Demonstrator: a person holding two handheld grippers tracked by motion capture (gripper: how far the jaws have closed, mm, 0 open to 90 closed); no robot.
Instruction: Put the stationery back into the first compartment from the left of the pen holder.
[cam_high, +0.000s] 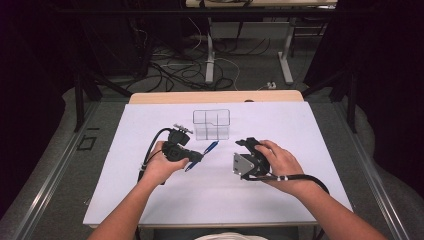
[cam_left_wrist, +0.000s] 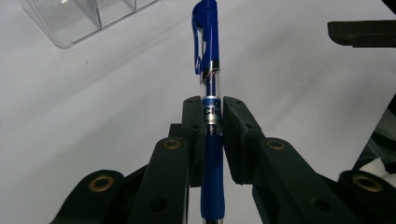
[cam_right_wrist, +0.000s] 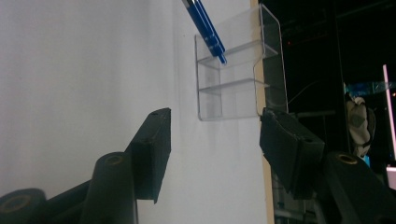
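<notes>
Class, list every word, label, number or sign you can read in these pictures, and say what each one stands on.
"CIR": white letters on the blue band of the blue pen, cut off by the left gripper, whose jaws clamp it; the rest of the word is hidden.
Nothing else is readable: the clear organizer bears no print.

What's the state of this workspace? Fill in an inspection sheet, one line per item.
Surface: white table top, wooden strip along the far edge.
Job's things: blue pen clamped mid-barrel, clip end pointing away; clear plastic organizer with compartments, nothing inside, standing beyond the pen.
Clutter: nothing seen.
Grippers: left gripper shut on the pen; right gripper open, nothing between its fingers, aimed toward the organizer.
Cables: one black cable trails from the left gripper, another from the right; loose cables on the floor behind.
Surroundings: dark curtains, table legs beyond.
</notes>
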